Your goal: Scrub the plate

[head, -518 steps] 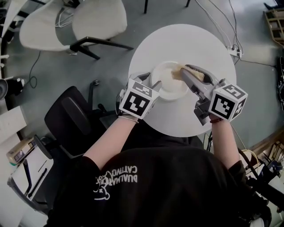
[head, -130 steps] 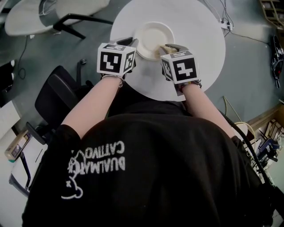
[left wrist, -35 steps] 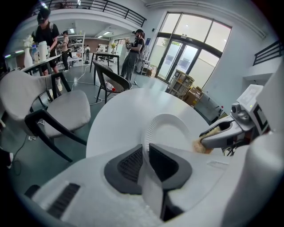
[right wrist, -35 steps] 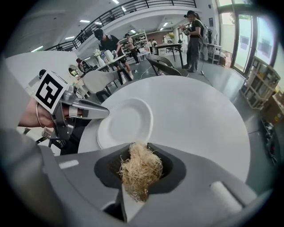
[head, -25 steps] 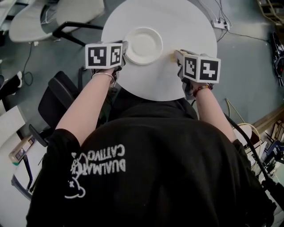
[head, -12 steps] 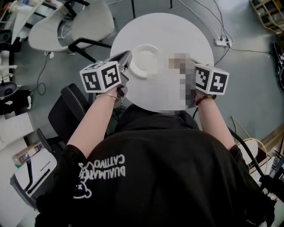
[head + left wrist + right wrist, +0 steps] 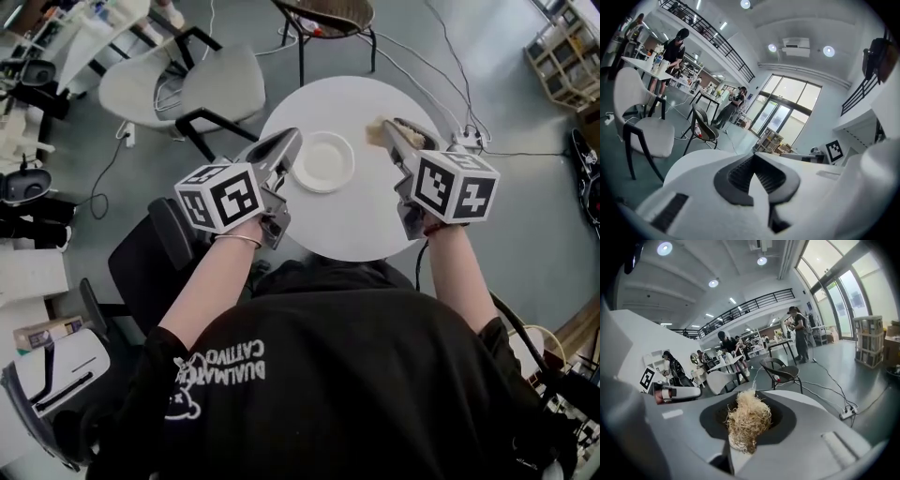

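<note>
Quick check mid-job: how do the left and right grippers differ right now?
The left gripper has just closed its jaws on nothing; the right gripper is shut on the straw-coloured scrubber. In the head view the left gripper's tip appears at the plate's left rim; the right gripper's shows clear of it, to its right. Both point away from the person.
</note>
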`<action>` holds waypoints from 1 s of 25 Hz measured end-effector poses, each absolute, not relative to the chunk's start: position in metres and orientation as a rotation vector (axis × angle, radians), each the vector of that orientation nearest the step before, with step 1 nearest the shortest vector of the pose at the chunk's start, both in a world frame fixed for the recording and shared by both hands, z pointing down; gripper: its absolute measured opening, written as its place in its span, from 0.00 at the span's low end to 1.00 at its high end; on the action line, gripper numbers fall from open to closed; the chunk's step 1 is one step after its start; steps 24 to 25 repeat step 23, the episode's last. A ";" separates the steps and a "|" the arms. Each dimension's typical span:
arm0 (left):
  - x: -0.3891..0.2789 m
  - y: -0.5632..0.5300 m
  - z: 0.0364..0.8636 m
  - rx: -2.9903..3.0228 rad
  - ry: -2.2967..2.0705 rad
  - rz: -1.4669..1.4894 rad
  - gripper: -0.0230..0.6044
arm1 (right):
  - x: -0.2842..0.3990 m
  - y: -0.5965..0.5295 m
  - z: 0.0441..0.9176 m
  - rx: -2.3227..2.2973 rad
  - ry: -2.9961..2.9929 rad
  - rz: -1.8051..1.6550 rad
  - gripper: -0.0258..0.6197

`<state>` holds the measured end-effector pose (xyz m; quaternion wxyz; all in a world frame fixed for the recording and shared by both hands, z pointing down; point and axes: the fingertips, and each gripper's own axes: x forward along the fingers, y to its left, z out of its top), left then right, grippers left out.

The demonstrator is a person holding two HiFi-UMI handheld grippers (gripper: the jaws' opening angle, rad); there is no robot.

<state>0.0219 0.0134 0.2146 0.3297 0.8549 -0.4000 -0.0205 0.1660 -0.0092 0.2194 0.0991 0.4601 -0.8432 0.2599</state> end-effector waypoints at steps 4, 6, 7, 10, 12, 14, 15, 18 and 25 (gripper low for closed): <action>0.019 0.041 0.202 2.292 -1.018 -0.069 0.04 | 0.155 0.021 0.207 1.378 -2.512 0.718 0.17; 0.017 0.057 0.197 2.317 -1.010 -0.066 0.04 | 0.153 0.038 0.201 1.402 -2.513 0.701 0.17; 0.017 0.067 0.194 2.328 -1.008 -0.060 0.04 | 0.154 0.049 0.199 1.415 -2.513 0.698 0.17; 0.021 0.102 0.183 2.367 -0.995 -0.066 0.04 | 0.158 0.083 0.189 1.441 -2.523 0.681 0.17; 0.021 0.120 0.174 2.389 -0.989 -0.093 0.04 | 0.156 0.099 0.179 1.446 -2.538 0.635 0.17; 0.020 0.136 0.167 2.405 -0.985 -0.112 0.04 | 0.153 0.112 0.170 1.445 -2.552 0.583 0.17; 0.021 0.145 0.165 2.409 -0.984 -0.113 0.04 | 0.152 0.119 0.167 1.441 -2.554 0.564 0.17; 0.030 0.161 0.165 2.401 -0.982 -0.110 0.04 | 0.155 0.134 0.167 1.422 -2.548 0.553 0.17; 0.021 0.166 0.161 2.379 -0.996 -0.105 0.04 | 0.143 0.143 0.166 1.384 -2.542 0.576 0.17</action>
